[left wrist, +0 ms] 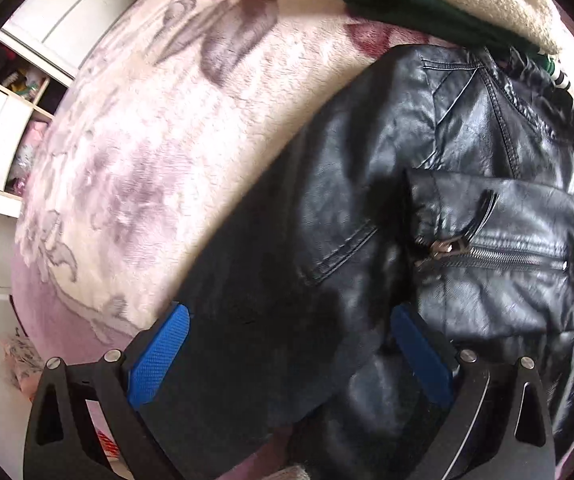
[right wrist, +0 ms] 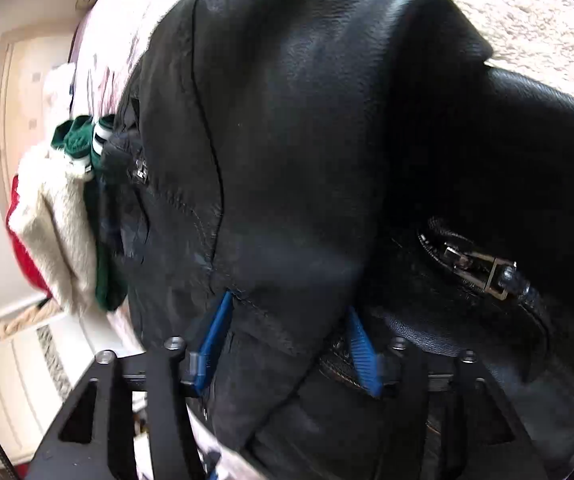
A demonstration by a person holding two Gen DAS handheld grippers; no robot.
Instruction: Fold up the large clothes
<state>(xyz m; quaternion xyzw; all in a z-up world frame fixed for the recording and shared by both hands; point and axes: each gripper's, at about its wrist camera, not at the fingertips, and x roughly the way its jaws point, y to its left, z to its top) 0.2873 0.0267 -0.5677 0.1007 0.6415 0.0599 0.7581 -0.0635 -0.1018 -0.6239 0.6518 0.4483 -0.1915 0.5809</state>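
Black leather jacket (left wrist: 467, 140) lies spread on the floral blanket (left wrist: 159, 120) of the bed. Left claw (left wrist: 291, 356) gapes wide over its hem; right claw (right wrist: 287, 344) pinches a fold of the jacket.

The left wrist view looks down and forward along its fingers from close above the bed, the left gripper (left wrist: 291, 344) at the bottom of the frame, the black leather jacket (left wrist: 447, 200) filling the right half and the floral blanket (left wrist: 147, 140) the upper left. The right wrist view sits nearer still, the jacket (right wrist: 307, 140) crowding almost the whole frame beyond the right gripper (right wrist: 291, 344). Both views share the jacket and the folded green garment (left wrist: 407, 4) (right wrist: 77, 136) beyond it.
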